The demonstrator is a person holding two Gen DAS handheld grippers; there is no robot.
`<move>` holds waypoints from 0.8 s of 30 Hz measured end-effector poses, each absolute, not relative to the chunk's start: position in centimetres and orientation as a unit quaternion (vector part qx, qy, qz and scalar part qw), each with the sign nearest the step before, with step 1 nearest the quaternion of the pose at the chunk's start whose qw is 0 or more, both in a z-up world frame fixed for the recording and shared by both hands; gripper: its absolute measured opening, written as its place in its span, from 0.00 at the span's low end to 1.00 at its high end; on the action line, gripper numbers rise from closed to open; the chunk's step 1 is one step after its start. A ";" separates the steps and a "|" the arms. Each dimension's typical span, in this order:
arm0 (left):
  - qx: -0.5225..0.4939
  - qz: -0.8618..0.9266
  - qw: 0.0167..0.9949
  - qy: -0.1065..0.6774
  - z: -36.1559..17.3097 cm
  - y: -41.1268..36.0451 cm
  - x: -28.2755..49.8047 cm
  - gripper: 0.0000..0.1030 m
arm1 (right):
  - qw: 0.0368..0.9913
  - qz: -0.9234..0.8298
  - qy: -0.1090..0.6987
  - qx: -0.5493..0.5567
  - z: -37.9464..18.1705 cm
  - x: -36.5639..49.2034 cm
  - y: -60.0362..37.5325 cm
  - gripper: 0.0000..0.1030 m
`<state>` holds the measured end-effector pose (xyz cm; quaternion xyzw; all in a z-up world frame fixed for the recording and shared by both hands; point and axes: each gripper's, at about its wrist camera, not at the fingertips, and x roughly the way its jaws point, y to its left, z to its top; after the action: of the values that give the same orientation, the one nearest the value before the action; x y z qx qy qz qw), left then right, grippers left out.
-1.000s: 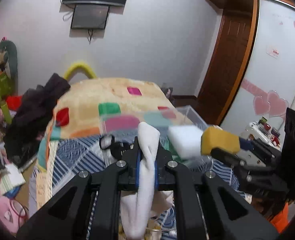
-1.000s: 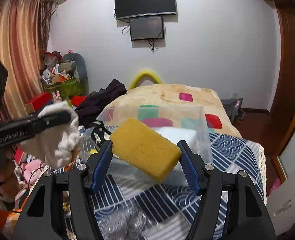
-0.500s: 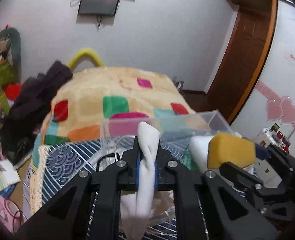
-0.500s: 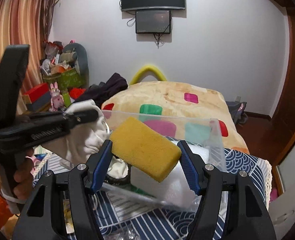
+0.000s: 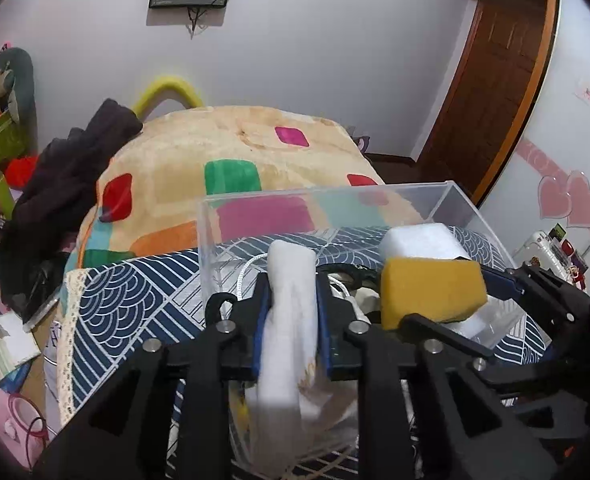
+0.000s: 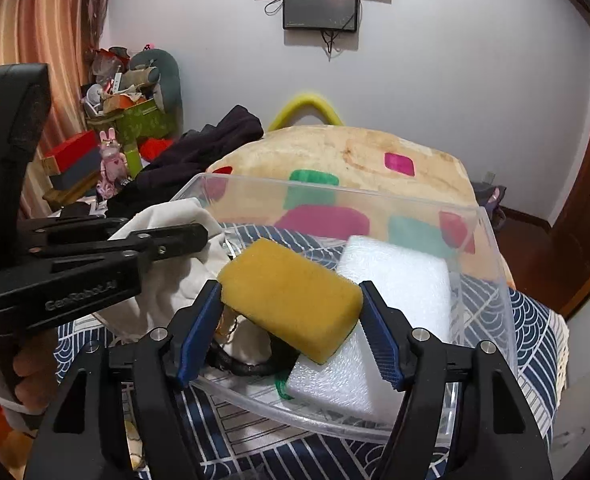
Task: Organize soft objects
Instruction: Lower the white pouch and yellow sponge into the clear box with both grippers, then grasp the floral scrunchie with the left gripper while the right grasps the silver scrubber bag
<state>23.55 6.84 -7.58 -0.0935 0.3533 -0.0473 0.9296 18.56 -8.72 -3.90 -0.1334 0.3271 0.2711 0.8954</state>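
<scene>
My left gripper (image 5: 293, 304) is shut on a white cloth (image 5: 291, 320), held at the near left rim of the clear plastic box (image 5: 203, 248). The cloth (image 6: 167, 276) and left gripper (image 6: 199, 238) also show in the right wrist view. My right gripper (image 6: 291, 312) is shut on a yellow sponge (image 6: 291, 300), held over the box's (image 6: 491, 280) near side. The sponge (image 5: 431, 292) shows in the left wrist view too. A white foam block (image 6: 391, 312) and a black cord (image 6: 251, 366) lie in the box.
The box stands on a blue patterned cover (image 5: 135, 304). Behind it lies a beige blanket with coloured patches (image 5: 223, 152). Dark clothes (image 5: 67, 176) are heaped at the left. Cluttered shelves (image 6: 127, 120) stand far left; a wooden door (image 5: 487, 92) is at the right.
Both grippers have moved forward and down toward the box. The sponge and the cloth now hang over its near side, with the grip on each unchanged.
</scene>
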 end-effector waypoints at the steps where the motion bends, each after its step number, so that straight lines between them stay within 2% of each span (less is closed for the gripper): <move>1: -0.089 -0.048 0.930 0.352 -7.4 6.7 23.3 0.22 | 0.896 0.272 0.325 -0.132 -3.6 18.4 -8.9 0.65; 4: -0.078 -0.051 0.933 0.347 -6.5 6.2 22.5 0.22 | 0.901 0.273 0.310 -0.134 -2.6 17.4 -9.0 0.67; 9: -0.070 -0.043 0.944 0.319 -4.5 5.8 20.5 0.34 | 0.914 0.267 0.272 -0.142 -0.7 15.5 -9.4 0.80; 14: -0.061 -0.036 0.950 0.304 -2.6 5.3 18.2 0.39 | 0.924 0.255 0.249 -0.137 0.2 13.3 -10.8 0.80; 19: -0.043 -0.028 0.960 0.275 -1.2 4.7 14.7 0.59 | 0.930 0.248 0.242 -0.120 0.6 11.7 -12.2 0.80; 21: -0.032 -0.028 0.962 0.271 -1.1 4.4 13.6 0.76 | 0.931 0.244 0.240 -0.123 0.6 11.1 -12.5 0.80; 22: -0.026 -0.027 0.962 0.270 -1.2 4.1 12.8 0.80 | 0.932 0.242 0.239 -0.126 0.6 10.8 -12.7 0.81; 24: -0.018 -0.024 0.963 0.269 -1.6 3.7 11.8 0.87 | 0.932 0.240 0.238 -0.129 0.5 10.3 -13.0 0.87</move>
<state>11.83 3.69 -1.61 -0.0181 0.2689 -0.0244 0.9627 10.33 -12.98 0.49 -0.1286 0.2382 0.2399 0.9323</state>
